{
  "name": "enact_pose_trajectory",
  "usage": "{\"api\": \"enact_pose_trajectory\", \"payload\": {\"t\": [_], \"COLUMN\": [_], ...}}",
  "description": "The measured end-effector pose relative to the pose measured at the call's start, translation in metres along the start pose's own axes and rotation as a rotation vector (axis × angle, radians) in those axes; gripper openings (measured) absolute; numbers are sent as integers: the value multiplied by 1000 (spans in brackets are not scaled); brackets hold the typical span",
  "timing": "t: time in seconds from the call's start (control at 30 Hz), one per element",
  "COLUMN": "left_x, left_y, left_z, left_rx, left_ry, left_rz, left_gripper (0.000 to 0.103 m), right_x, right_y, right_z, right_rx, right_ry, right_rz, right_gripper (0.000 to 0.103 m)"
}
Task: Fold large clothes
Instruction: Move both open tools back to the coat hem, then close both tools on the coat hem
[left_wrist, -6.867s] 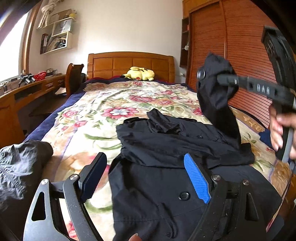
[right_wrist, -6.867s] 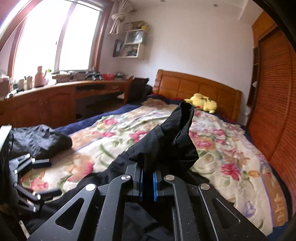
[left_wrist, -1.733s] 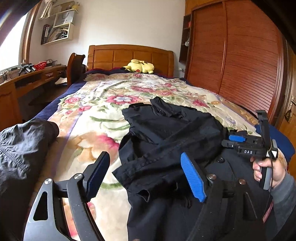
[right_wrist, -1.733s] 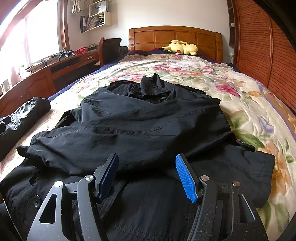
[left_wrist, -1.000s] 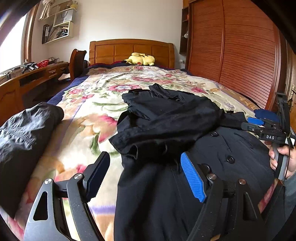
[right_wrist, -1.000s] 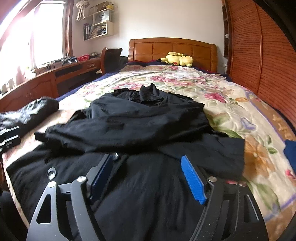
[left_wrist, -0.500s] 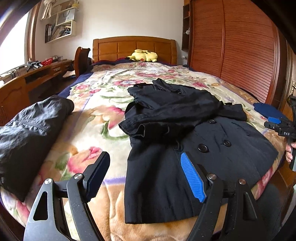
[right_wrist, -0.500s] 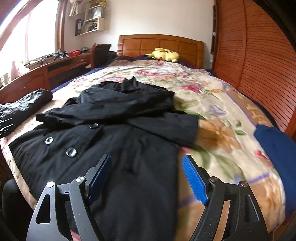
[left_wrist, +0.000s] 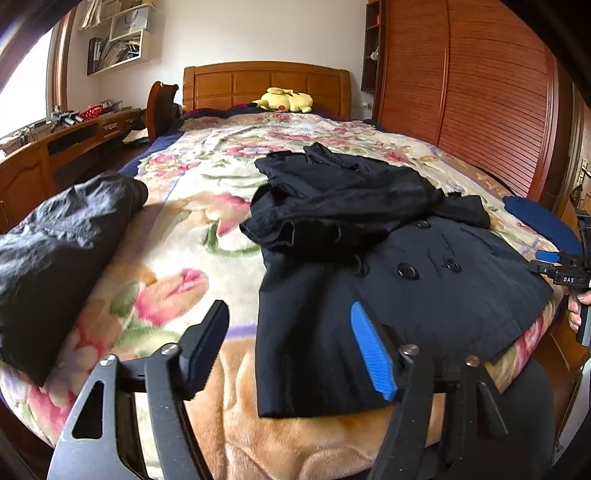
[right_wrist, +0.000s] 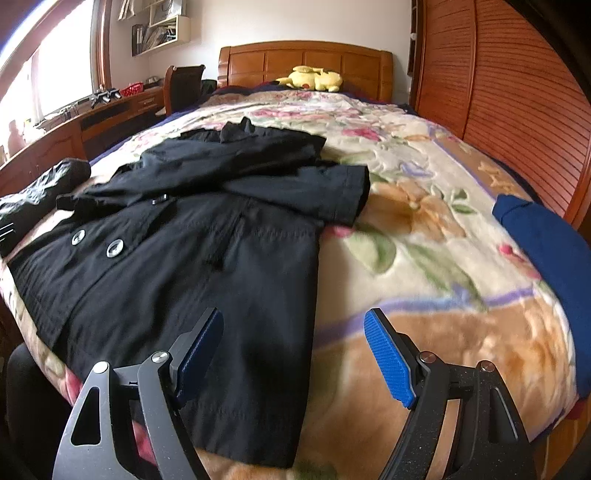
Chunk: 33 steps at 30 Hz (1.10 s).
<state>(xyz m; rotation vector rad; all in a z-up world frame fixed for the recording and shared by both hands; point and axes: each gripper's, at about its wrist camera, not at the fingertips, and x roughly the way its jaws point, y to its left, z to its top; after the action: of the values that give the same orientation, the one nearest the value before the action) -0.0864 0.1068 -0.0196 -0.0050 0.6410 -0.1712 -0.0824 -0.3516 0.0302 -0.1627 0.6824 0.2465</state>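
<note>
A black buttoned coat (left_wrist: 388, 258) lies flat on the floral blanket, both sleeves folded across its chest, hem at the bed's foot edge. It also shows in the right wrist view (right_wrist: 192, 229). My left gripper (left_wrist: 291, 347) is open and empty, just off the coat's lower left hem corner. My right gripper (right_wrist: 295, 350) is open and empty, just off the lower right hem corner. The right gripper (left_wrist: 554, 264) also shows at the right edge of the left wrist view, held in a hand.
A dark grey garment (left_wrist: 55, 236) lies bundled at the bed's left edge. A folded blue garment (right_wrist: 546, 240) lies at the right edge. A yellow plush (left_wrist: 286, 99) sits by the headboard. A wooden desk (left_wrist: 55, 147) stands left, a slatted wardrobe (left_wrist: 480, 92) right.
Both grippers have pulled back from over the coat toward the foot of the bed and apart, each toward one hem corner. The right gripper let go of the sleeve earlier.
</note>
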Motion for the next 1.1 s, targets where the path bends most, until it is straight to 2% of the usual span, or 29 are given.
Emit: {"api": "enact_pose_trajectory", "payload": {"t": [0.07, 0.37, 0.53, 0.6, 0.73, 1.1], "left_x": [1, 8, 8, 9, 11, 19], "left_y": [0, 10, 16, 17, 16, 15], "left_z": [-6, -31, -37, -35, -31, -22], "left_rx": [-4, -27, -47, -39, -29, 0], "left_ry": [12, 68, 72, 77, 90, 158], "left_rz": [-4, 24, 2, -6, -28, -27], "left_gripper": [60, 60, 59, 55, 38, 36], "right_x": [-1, -13, -10, -6, -1, 4], "right_y": [0, 2, 2, 1, 1, 4], "right_z": [-5, -20, -24, -22, -21, -21], "right_rx": [-4, -29, -38, -32, -21, -24], "right_ry": [14, 50, 62, 65, 59, 65], "right_rz": [5, 38, 48, 54, 62, 93], "right_gripper": [80, 80, 80, 80, 80, 61]}}
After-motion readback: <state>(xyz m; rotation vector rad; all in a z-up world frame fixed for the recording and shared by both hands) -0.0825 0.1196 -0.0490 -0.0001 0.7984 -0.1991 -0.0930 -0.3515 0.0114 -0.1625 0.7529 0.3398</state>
